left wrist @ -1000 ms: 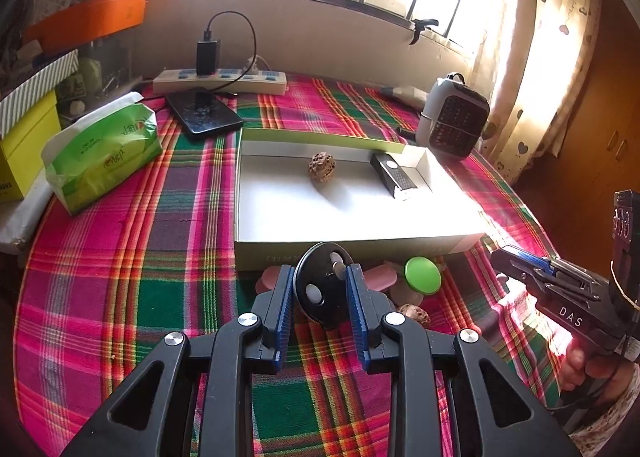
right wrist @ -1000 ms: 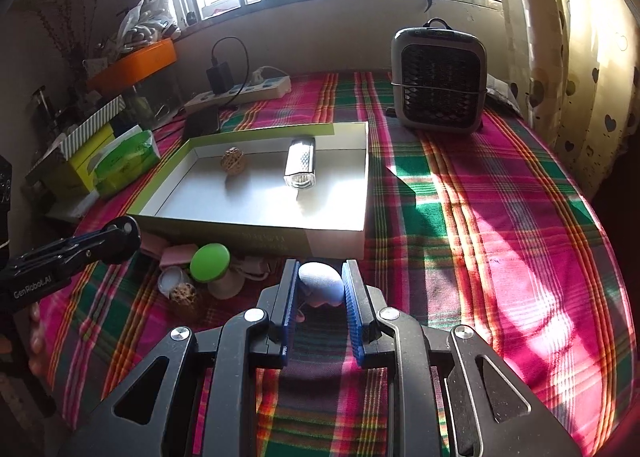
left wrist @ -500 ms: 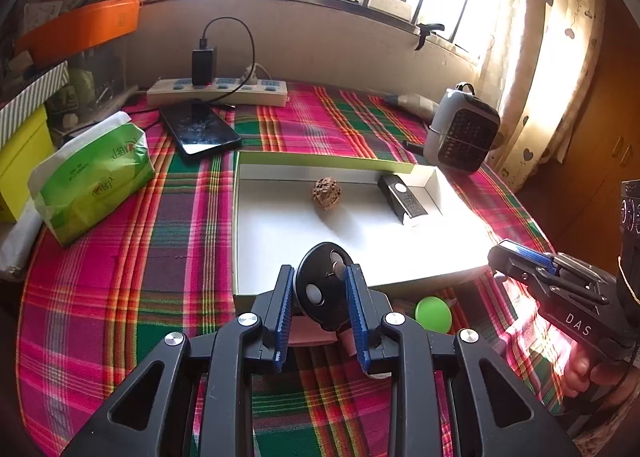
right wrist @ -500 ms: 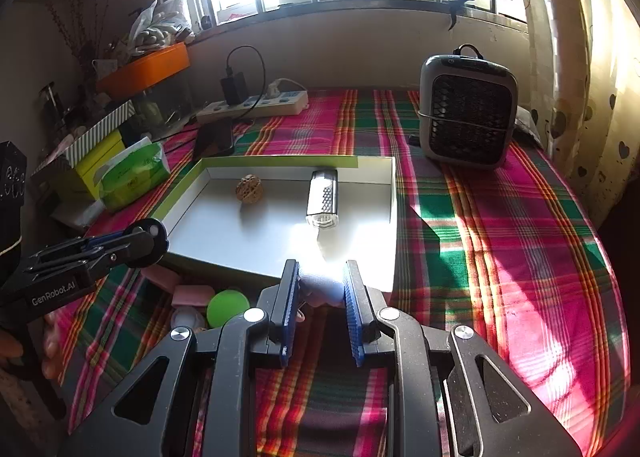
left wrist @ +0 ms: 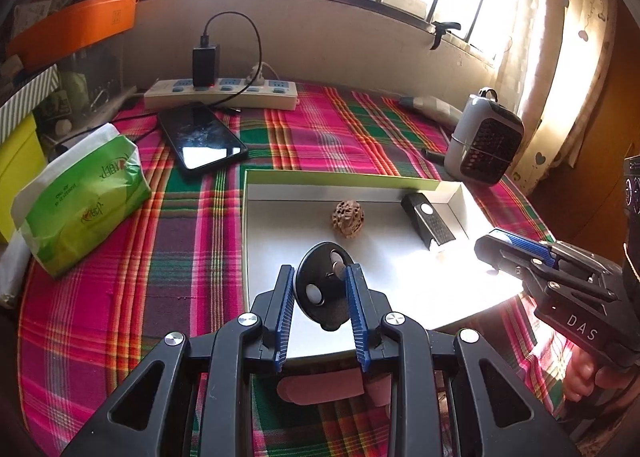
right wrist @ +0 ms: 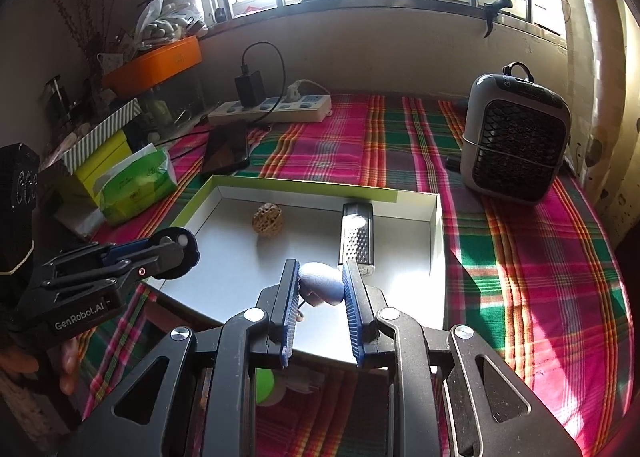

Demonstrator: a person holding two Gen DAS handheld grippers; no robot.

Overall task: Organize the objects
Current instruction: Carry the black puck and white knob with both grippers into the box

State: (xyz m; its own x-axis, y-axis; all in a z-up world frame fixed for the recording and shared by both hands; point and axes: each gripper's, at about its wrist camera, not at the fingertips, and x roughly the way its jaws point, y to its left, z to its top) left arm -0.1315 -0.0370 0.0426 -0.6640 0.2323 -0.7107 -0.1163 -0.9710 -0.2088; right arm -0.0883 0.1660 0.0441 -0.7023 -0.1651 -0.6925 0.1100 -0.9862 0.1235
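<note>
My left gripper is shut on a black round disc with white spots, held over the near edge of the white tray. My right gripper is shut on a pale blue-white egg-shaped object, also above the tray's near part. Inside the tray lie a wrinkled walnut and a black rectangular device. In the right wrist view the left gripper shows at the left with the disc. Pink pieces and a green ball lie on the cloth in front of the tray.
A green tissue pack, a phone and a power strip sit left and behind the tray. A small heater stands at the back right. Boxes and an orange bin crowd the far left. A checked cloth covers the table.
Both grippers moved forward from above the loose items in front of the tray to over the tray's near part, each still holding its object.
</note>
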